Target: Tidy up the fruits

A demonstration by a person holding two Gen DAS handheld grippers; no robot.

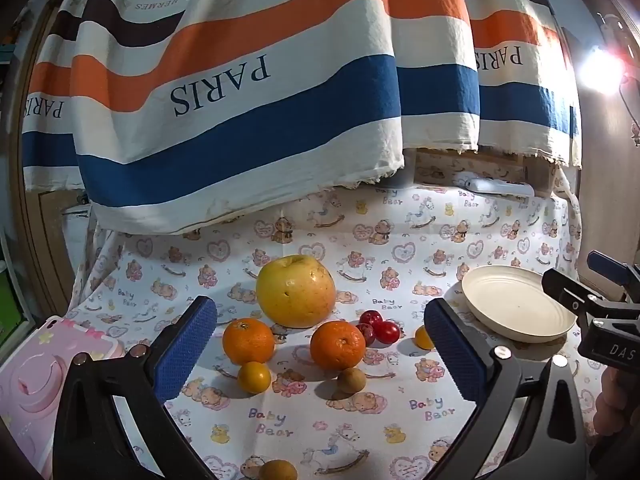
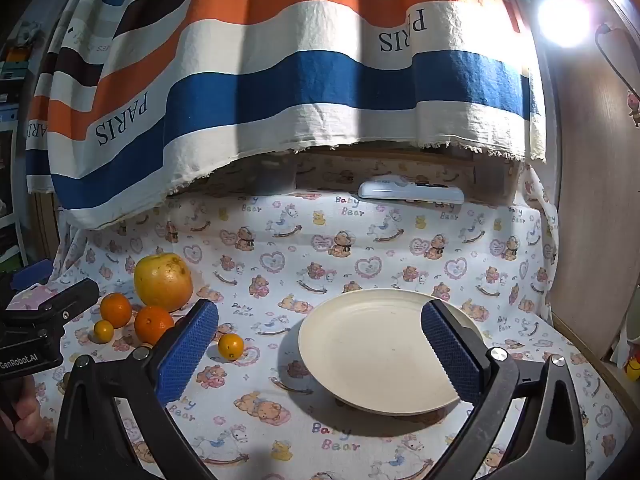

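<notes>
A home nook: baby-bear tablecloth [image 2: 280,272], hanging striped cloth [image 2: 280,80], desk lamp [image 2: 564,20].

Your left gripper [image 1: 320,354] has two black arms shaped like hollow triangles, each ending in a flat blue pad [image 1: 186,346] with a fine knurled grid. A round silver screw head [image 1: 139,351] sits at the base of each pad, with a second one further out on the frame. Your right gripper [image 2: 320,354] is built the same way: black frame, blue textured pads, silver screws [image 2: 498,354]. From the right camera, the left gripper's black body carries white lettering, "GenRobot.AI" [image 2: 18,361]. From the left camera, the right gripper's body shows the letters "DAS" [image 1: 621,352].
</notes>
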